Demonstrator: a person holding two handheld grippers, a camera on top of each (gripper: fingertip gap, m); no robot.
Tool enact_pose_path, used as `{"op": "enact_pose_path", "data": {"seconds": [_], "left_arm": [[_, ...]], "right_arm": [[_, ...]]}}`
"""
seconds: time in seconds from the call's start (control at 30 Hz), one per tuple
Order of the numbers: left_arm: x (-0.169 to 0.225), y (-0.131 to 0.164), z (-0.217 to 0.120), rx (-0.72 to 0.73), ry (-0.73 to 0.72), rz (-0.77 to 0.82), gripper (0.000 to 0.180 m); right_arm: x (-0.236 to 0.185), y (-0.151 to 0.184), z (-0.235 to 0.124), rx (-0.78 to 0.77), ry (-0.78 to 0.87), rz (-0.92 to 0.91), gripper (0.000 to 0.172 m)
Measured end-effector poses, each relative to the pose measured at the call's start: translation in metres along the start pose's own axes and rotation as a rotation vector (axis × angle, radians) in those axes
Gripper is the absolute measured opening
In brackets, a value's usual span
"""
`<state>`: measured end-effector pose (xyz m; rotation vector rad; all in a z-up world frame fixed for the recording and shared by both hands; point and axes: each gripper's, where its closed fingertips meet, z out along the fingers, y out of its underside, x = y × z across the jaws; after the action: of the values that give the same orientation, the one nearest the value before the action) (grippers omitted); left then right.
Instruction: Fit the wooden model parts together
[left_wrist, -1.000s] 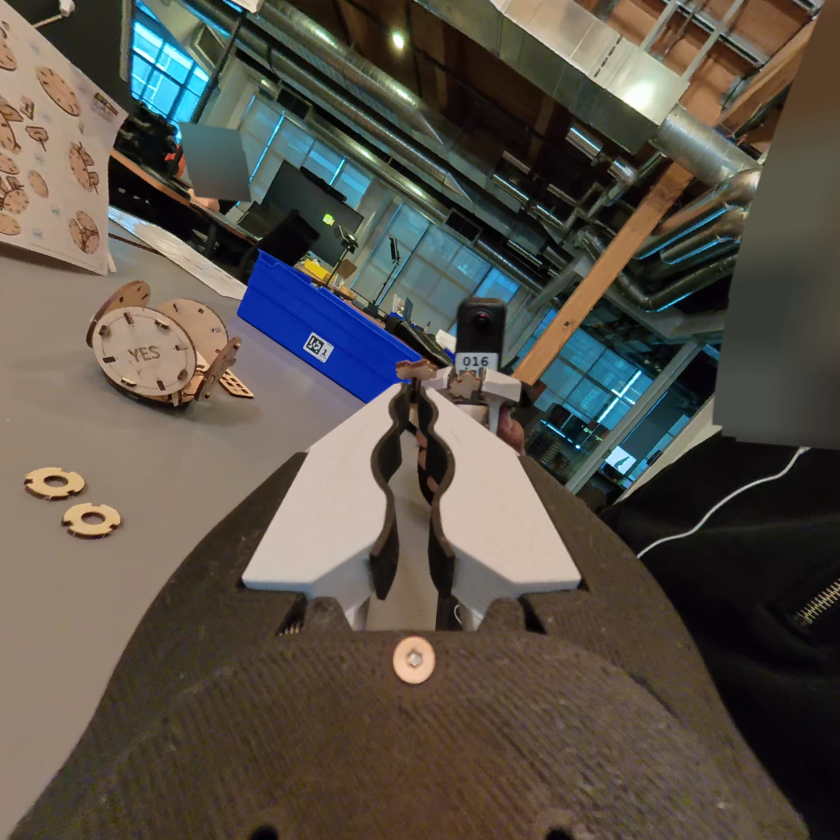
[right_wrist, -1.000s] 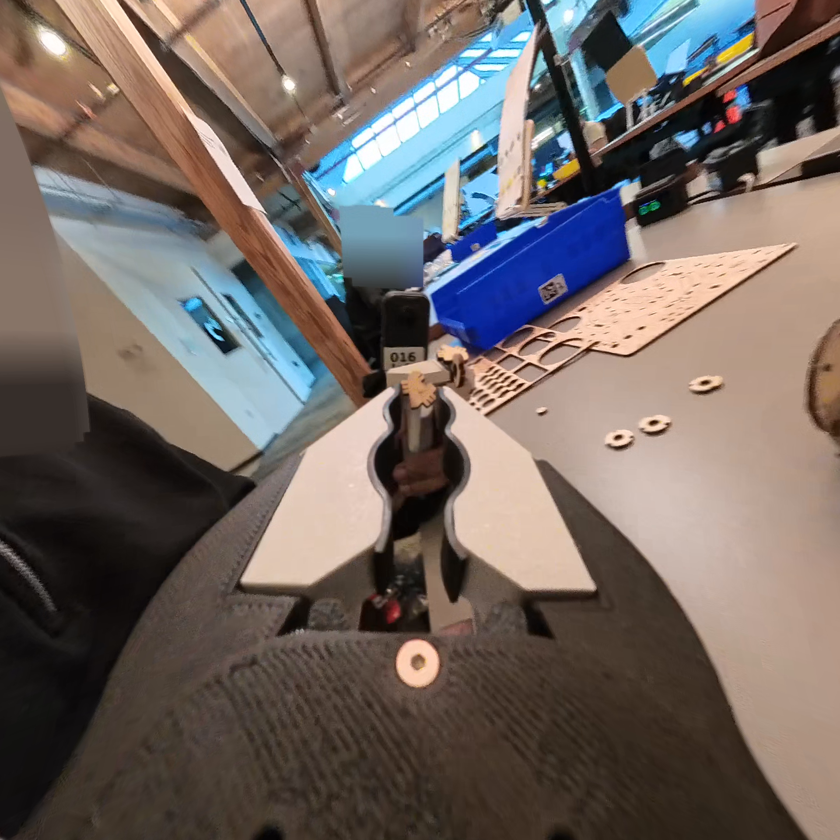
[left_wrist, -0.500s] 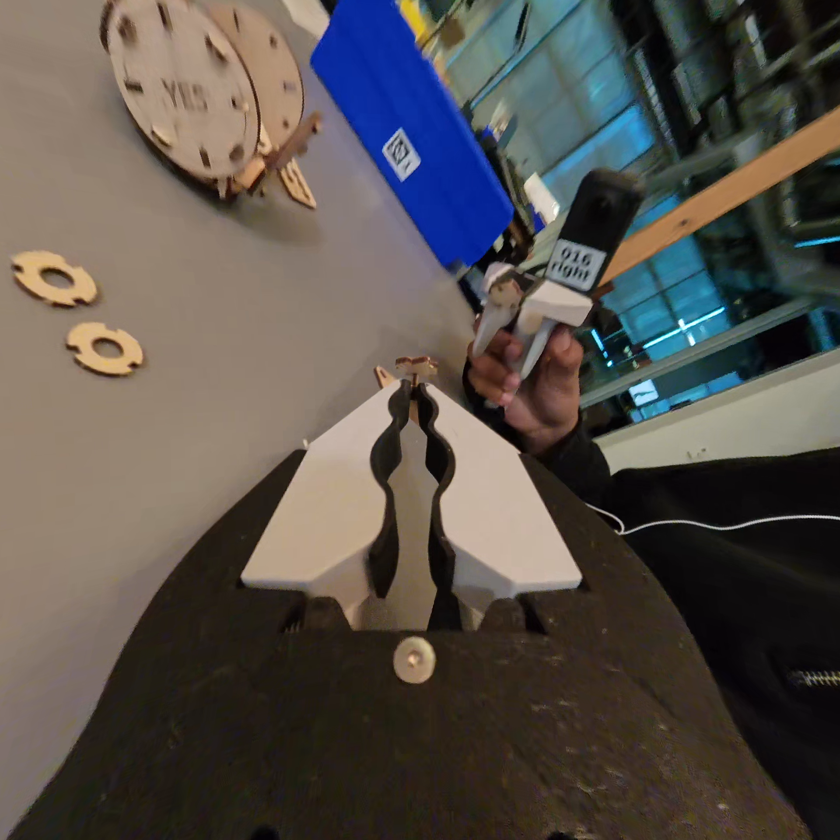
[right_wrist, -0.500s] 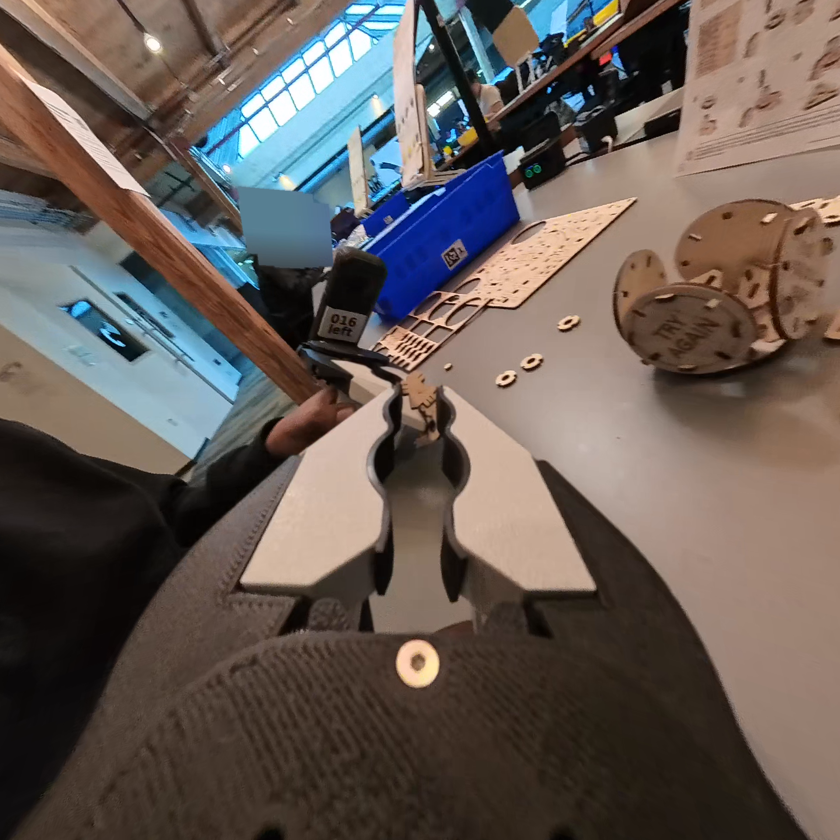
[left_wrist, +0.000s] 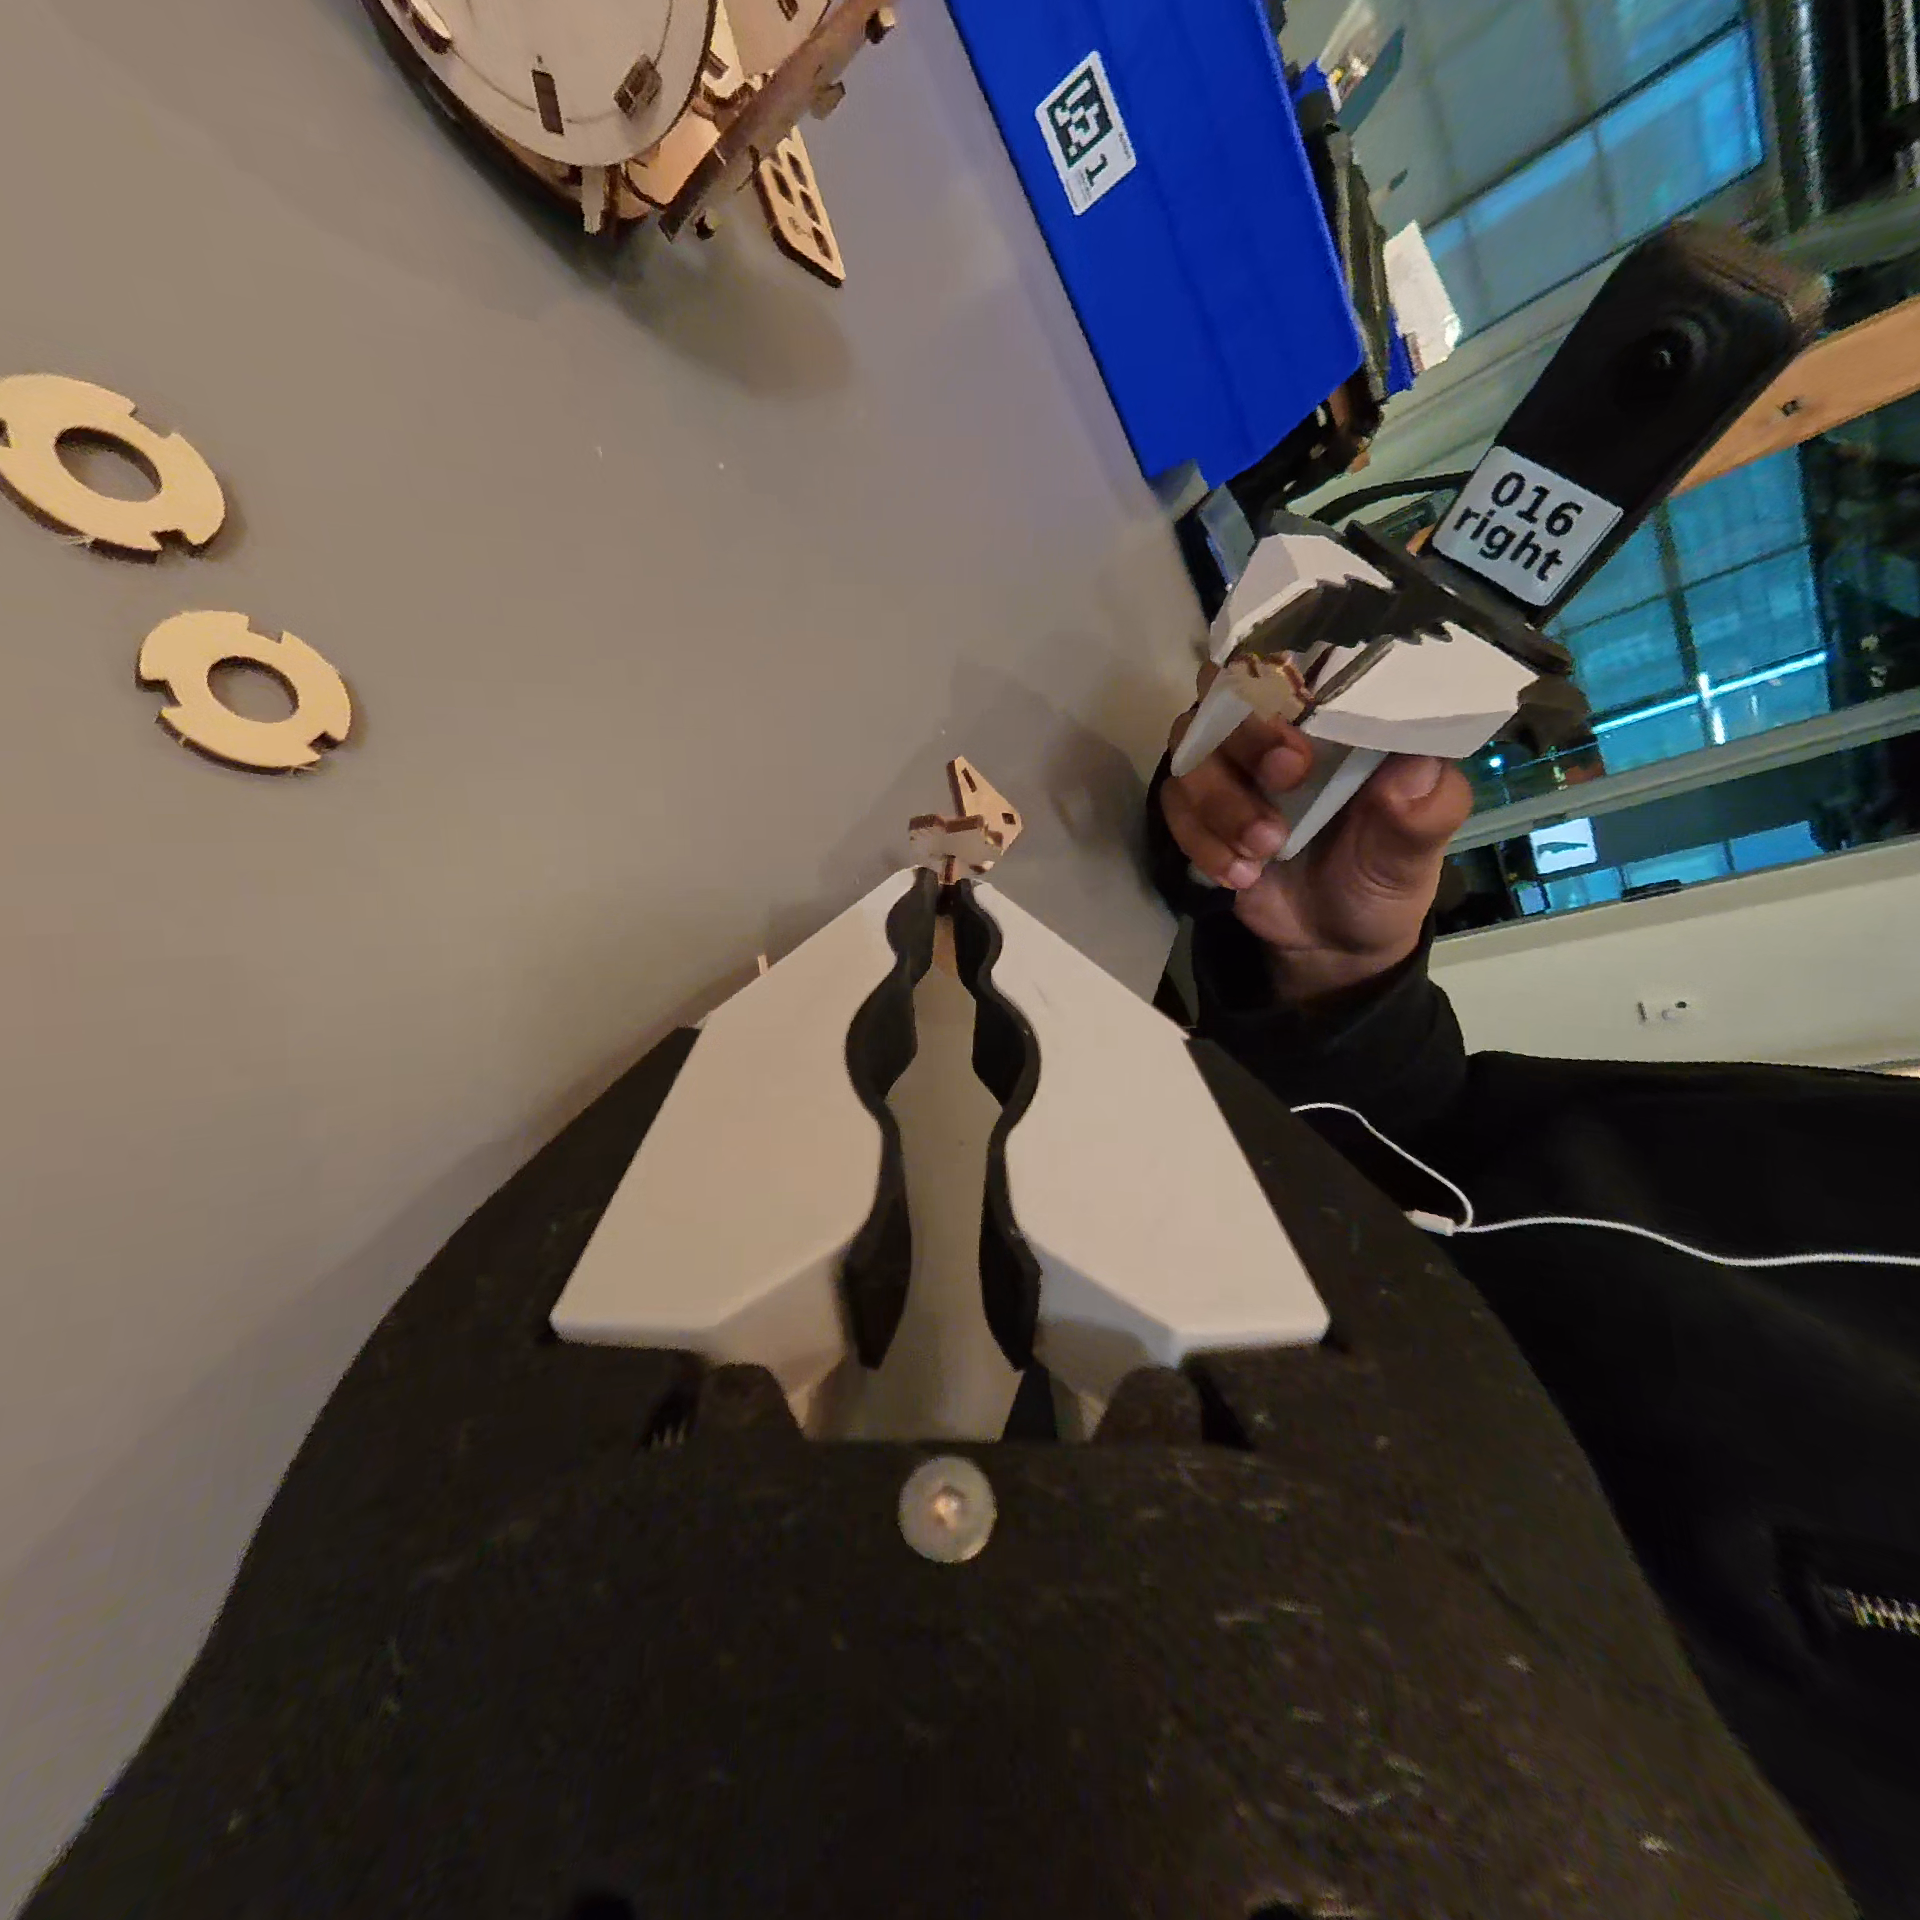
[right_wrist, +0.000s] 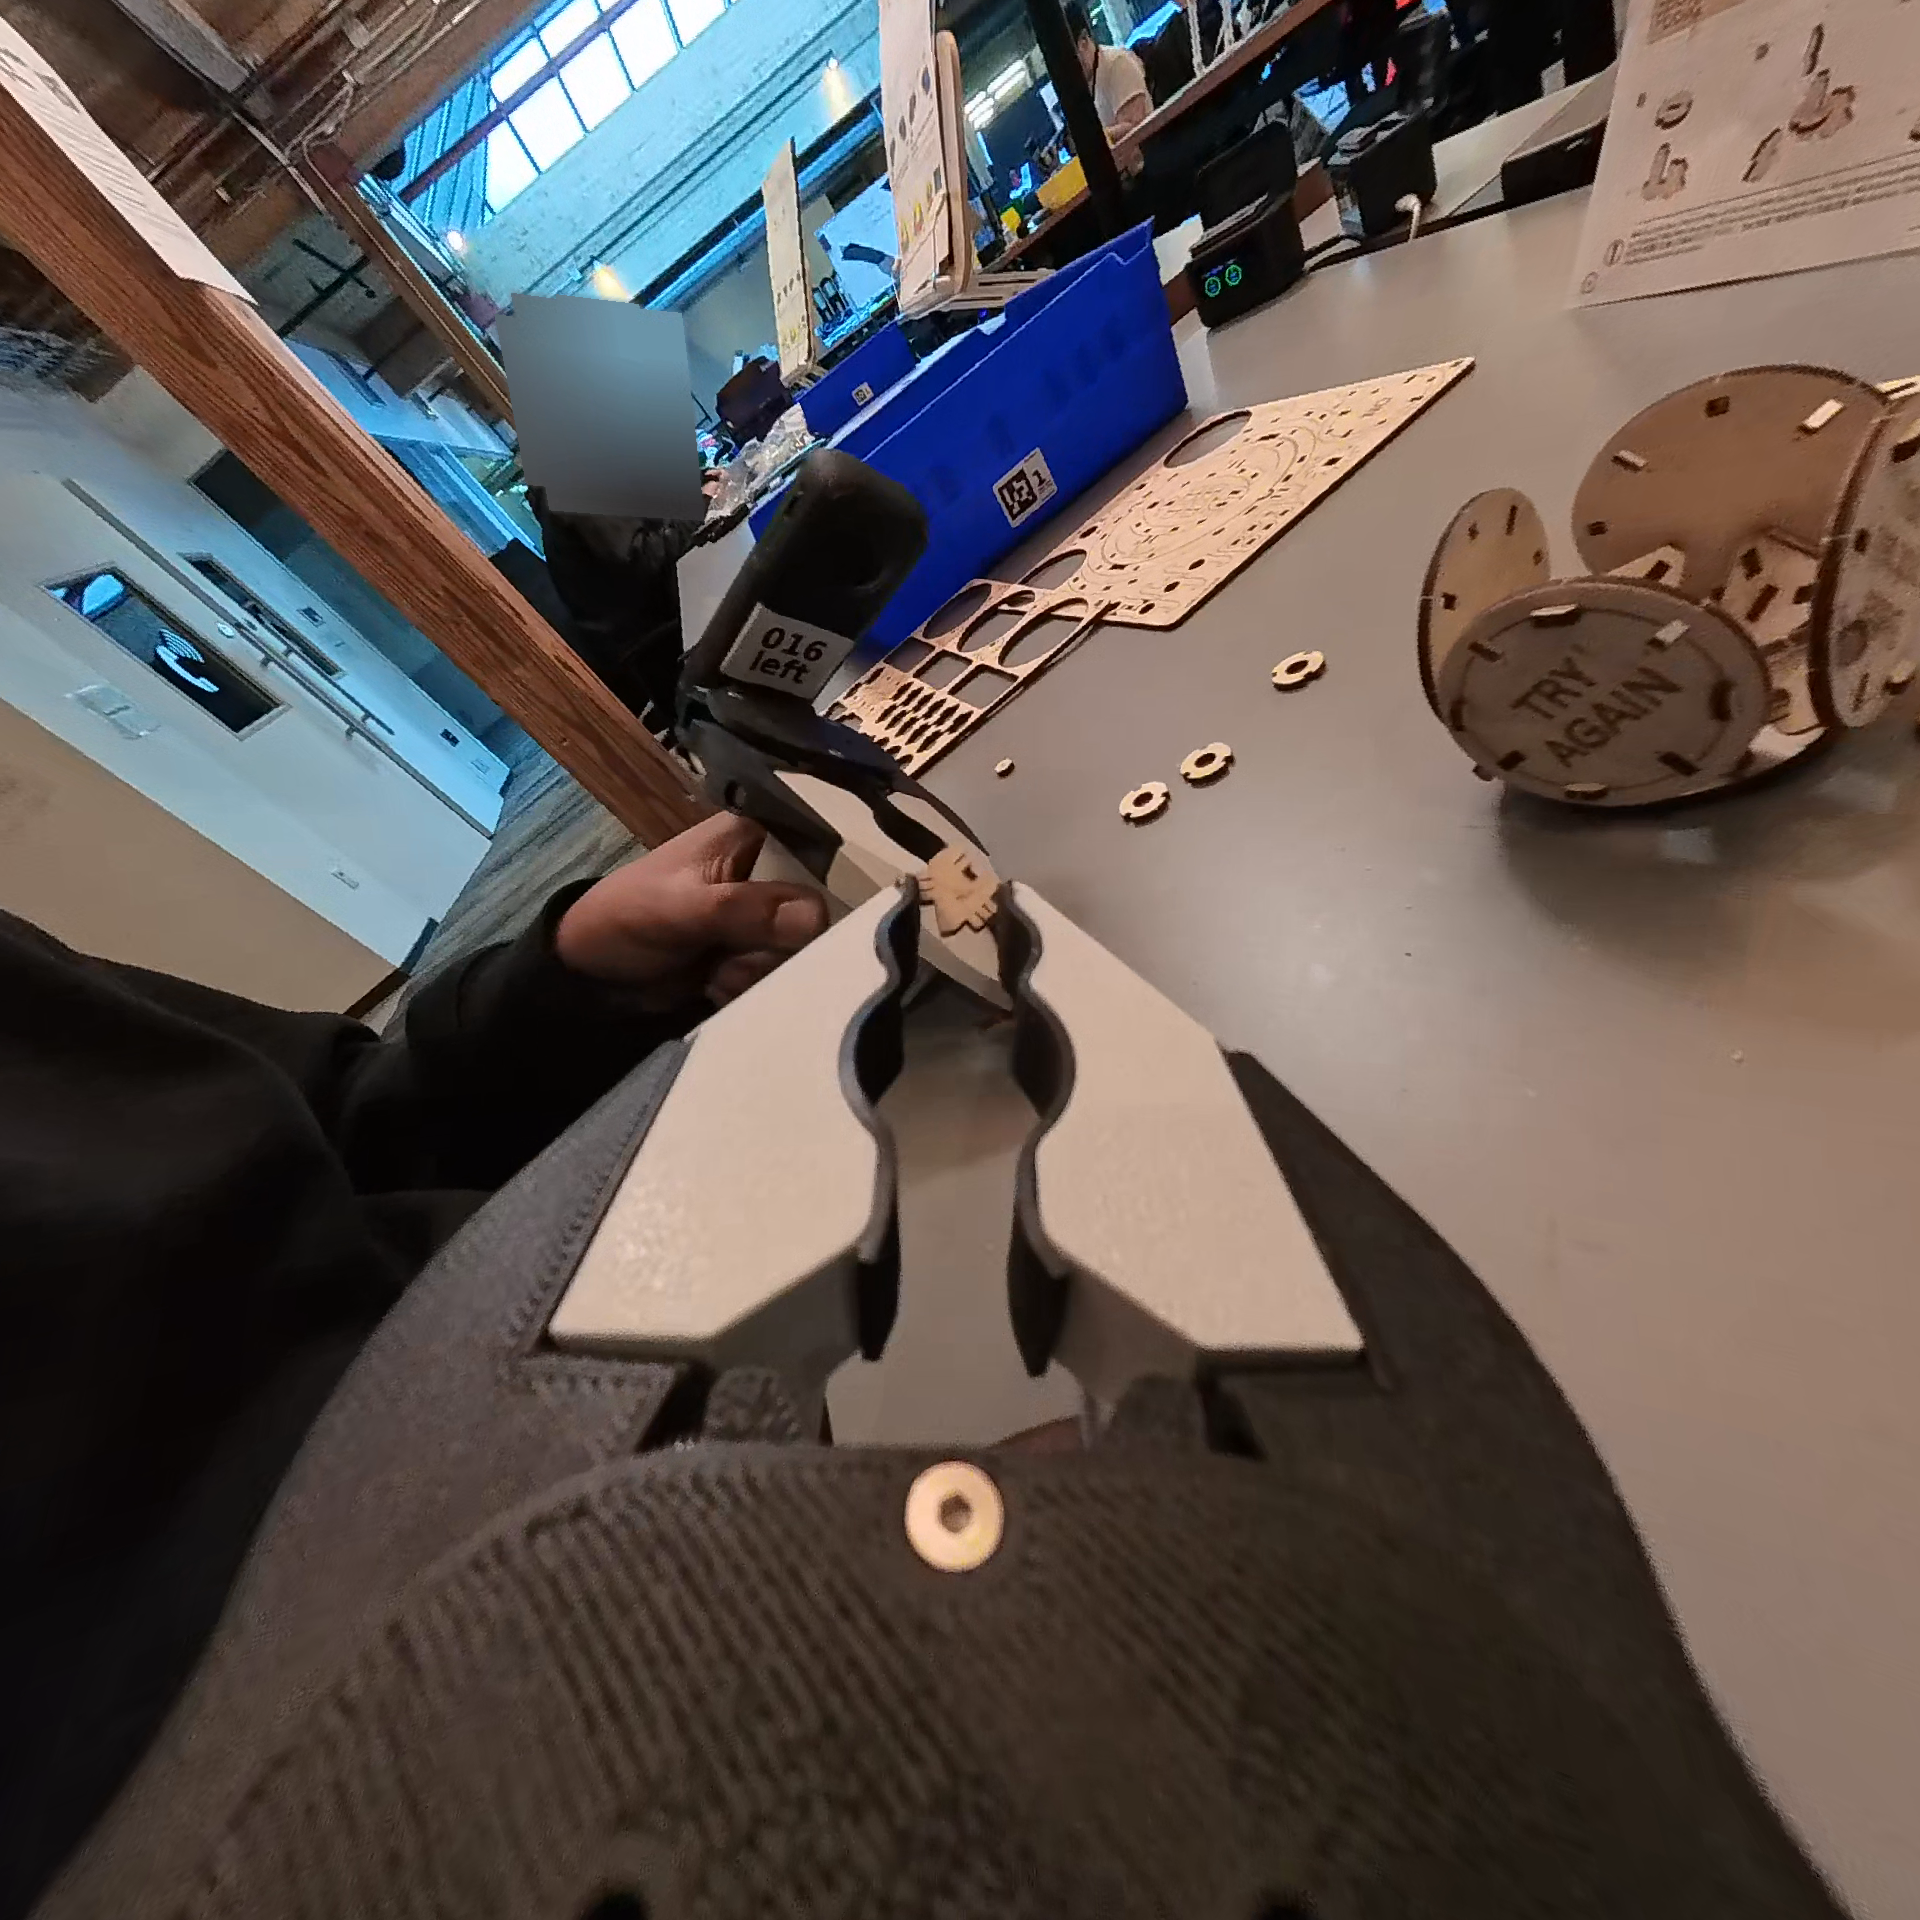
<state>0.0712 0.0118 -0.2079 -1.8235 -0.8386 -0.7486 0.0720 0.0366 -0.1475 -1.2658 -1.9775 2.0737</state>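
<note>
While pinched by both grippers (left_wrist: 940, 883) (right_wrist: 961, 904), pale notched plywood pieces (left_wrist: 961, 826) (right_wrist: 961, 894)

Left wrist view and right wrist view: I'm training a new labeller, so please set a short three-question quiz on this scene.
1. True or false: the left claw is shut on a small wooden piece.
2. The bin is: A red, B blue, C green.
3. In the left wrist view, how many notched wooden rings lie on the table?
Key: 1 true; 2 B; 3 two.
</note>
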Motion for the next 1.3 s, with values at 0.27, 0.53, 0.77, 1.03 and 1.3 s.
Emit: {"op": "enact_pose_path", "data": {"seconds": [0.27,0.53,0.77,1.03,1.3], "left_arm": [[0.002,0.000,-0.004,0.012,0.011,0.006,0.008],[0.062,-0.029,-0.036,0.236,0.275,0.200,0.019],[0.114,-0.020,-0.047,0.281,0.468,0.410,0.032],[0.114,-0.010,-0.043,0.248,0.481,0.435,0.024],[0.110,-0.011,-0.043,0.261,0.471,0.434,0.005]], "right_arm": [[-0.007,0.003,0.004,-0.026,-0.034,0.017,0.013],[-0.028,-0.007,0.001,0.029,-0.212,0.163,0.013],[-0.068,-0.008,0.004,0.004,-0.481,0.316,0.013],[-0.074,-0.014,-0.001,0.039,-0.579,0.394,0.013],[-0.073,-0.006,0.003,0.012,-0.595,0.445,0.013]]}}
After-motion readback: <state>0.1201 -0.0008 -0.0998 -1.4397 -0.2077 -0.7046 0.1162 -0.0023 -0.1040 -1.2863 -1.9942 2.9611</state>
